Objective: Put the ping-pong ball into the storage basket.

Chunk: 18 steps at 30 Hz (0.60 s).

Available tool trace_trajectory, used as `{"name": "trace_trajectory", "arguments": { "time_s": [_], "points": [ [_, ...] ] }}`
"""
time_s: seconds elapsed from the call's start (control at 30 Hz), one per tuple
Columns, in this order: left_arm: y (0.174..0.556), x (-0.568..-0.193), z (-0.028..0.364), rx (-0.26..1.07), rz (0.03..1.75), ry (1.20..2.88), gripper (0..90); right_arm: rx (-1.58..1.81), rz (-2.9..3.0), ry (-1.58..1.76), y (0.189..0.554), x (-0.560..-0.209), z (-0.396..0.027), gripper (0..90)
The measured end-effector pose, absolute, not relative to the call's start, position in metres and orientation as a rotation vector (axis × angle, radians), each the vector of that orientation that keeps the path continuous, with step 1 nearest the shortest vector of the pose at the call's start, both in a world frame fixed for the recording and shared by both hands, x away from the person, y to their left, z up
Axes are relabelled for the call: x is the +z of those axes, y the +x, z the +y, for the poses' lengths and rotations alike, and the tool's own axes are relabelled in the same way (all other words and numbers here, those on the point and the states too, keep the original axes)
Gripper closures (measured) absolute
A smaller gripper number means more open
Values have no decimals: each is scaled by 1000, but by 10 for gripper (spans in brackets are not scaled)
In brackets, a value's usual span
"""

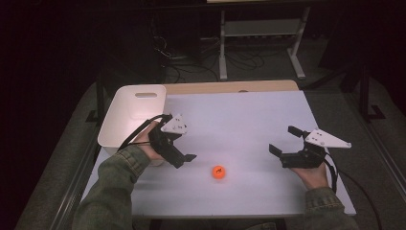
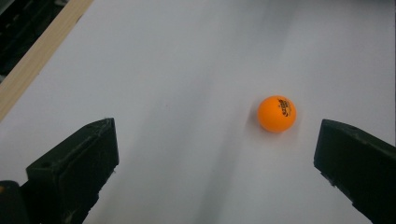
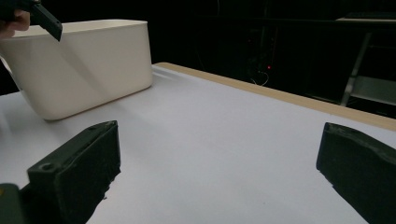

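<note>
An orange ping-pong ball with a dark logo rests on the white table, near the front centre. My left gripper hovers open just left of it, held beside the white bin. In the left gripper view the ball lies ahead of the wide-open jaws, closer to the right jaw, with nothing touching it. At the table's right, my right gripper is open and empty. Its jaws point across bare tabletop toward the bin.
The bin stands at the table's left edge and looks empty. A wooden strip runs along the far edge. Beyond the table, dark floor holds cables and a white metal frame. A jaw of the left gripper appears in the right gripper view.
</note>
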State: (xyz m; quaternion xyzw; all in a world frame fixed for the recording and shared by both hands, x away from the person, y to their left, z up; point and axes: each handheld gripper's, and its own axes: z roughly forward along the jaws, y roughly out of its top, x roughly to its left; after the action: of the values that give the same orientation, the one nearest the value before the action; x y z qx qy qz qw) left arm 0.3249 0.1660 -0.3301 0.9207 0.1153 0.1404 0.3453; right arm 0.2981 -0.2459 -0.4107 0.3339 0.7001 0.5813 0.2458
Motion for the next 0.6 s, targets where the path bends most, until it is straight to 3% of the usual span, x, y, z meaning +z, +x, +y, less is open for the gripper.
{"name": "trace_trajectory", "arguments": {
  "time_s": [0.6],
  "points": [
    [327,-330,144,336,239,2449,0,1587,1919,907,298,-411,-245,0]
  ]
}}
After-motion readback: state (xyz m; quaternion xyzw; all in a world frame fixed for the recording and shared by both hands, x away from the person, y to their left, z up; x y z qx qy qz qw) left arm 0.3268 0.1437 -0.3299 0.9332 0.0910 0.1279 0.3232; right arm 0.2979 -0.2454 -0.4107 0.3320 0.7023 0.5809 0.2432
